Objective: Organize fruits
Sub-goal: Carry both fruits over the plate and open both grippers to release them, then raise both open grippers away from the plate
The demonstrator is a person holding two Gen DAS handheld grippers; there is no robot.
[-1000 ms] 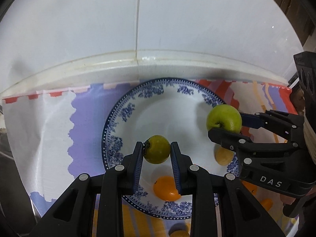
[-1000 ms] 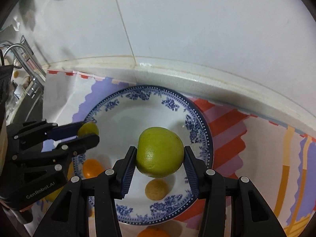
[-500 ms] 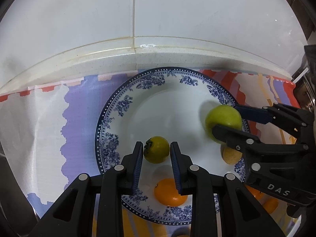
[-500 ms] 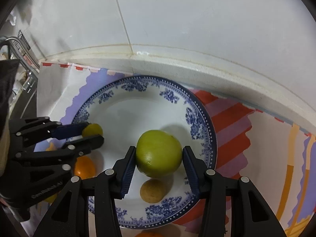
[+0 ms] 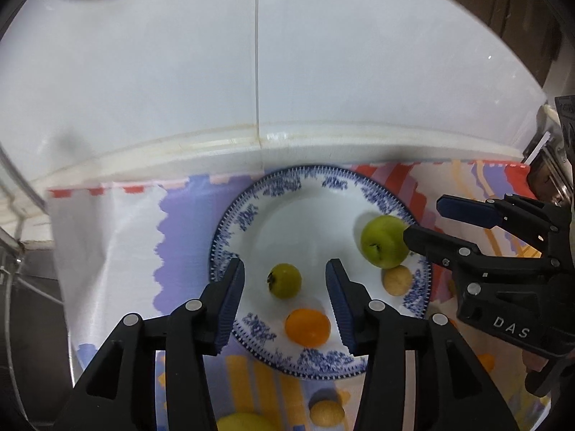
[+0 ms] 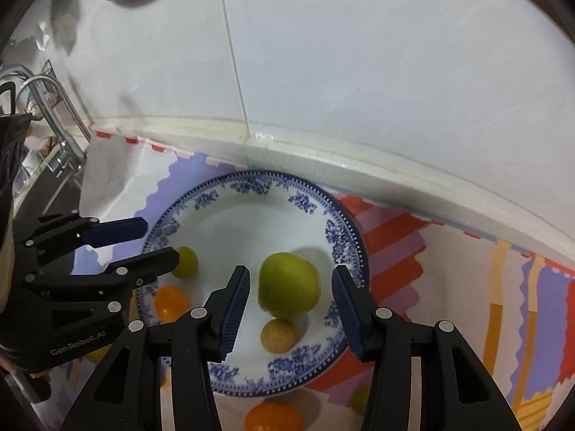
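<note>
Fruits gathered on blue-patterned plate (image 5: 230, 230): we see left gripper (image 5: 285, 303) opening, clear of small green fruit (image 5: 285, 281); right gripper (image 6: 290, 307) released around green apple (image 6: 289, 284).

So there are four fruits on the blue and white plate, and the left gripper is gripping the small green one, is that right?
Not quite. The left gripper is opening, its pads clear of the small green fruit, which rests on the plate; the left wrist view shows gaps on both sides. Four fruits is correct.

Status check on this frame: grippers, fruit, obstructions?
Left gripper opening, clear of small green fruit. Right gripper open around large green fruit. Both fruits on plate. Nothing obstructing.
</note>
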